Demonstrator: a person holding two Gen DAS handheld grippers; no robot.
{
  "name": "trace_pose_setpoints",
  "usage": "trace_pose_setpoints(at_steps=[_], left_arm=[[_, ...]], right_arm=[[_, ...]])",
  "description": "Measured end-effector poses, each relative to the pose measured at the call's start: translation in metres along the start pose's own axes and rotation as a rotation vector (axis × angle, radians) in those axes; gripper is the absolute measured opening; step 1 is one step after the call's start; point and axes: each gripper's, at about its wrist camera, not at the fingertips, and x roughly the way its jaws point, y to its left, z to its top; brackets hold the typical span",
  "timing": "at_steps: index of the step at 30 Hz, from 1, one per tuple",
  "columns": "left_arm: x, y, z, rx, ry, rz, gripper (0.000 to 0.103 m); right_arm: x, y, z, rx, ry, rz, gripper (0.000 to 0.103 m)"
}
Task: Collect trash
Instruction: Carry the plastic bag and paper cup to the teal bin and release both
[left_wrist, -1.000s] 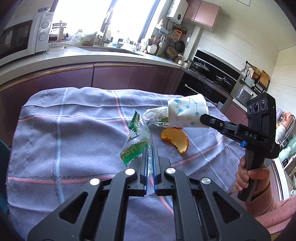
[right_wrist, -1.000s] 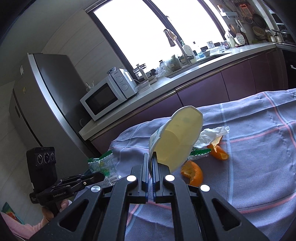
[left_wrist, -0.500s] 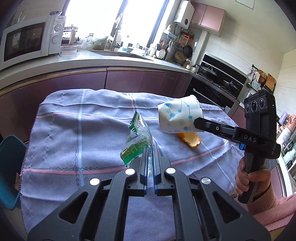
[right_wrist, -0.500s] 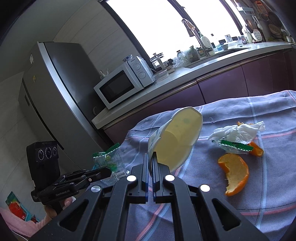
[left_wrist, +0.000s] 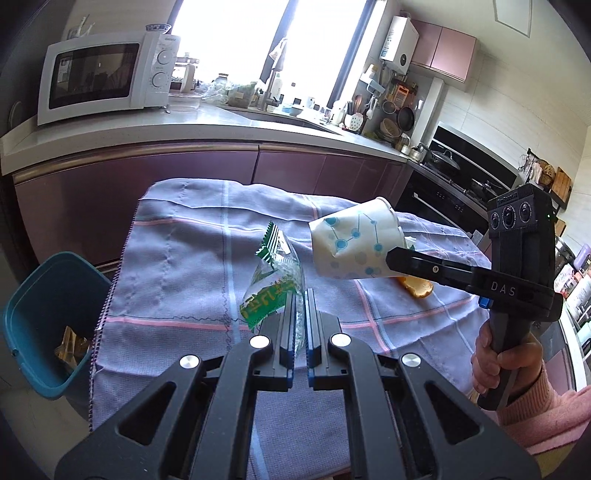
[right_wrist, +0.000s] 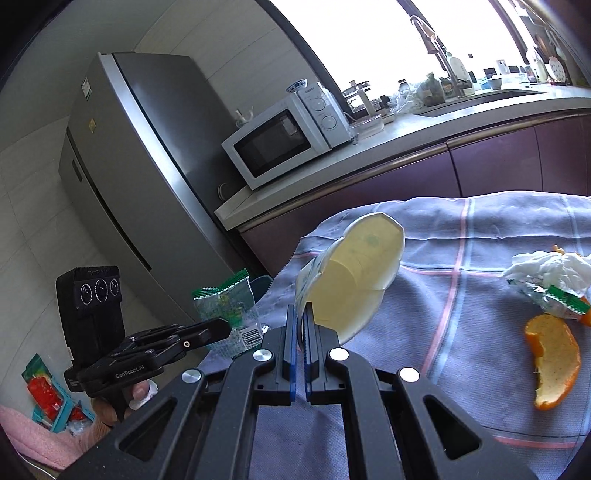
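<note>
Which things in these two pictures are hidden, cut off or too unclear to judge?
- Teal bin, left wrist view: the tablecloth edge hides its right side; the contents are mostly unseen.
- Orange peel, left wrist view: mostly behind the paper cup and right gripper.
- Green wrapper, right wrist view: its print is too small to read.
- Crumpled tissue, right wrist view: whatever lies under it is hidden.

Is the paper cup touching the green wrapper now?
Apart. The left wrist view shows purple cloth between the paper cup and green wrapper.
</note>
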Motion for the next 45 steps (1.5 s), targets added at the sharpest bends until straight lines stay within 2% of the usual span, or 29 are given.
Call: trace_pose_setpoints(at_steps=[20, 45], left_arm=[[-0.052, 0.063, -0.005, -0.086, -0.059, 0.147, 0.005], [-0.075, 0.128, -0.003, -0.160, -0.077, 0.295, 0.005]], right_arm=[[0.073, 0.055, 0.013, -0.086, 0.125, 0.157, 0.002], [0.153, 0.101, 0.020, -0.144, 0.239, 0.255, 0.002]])
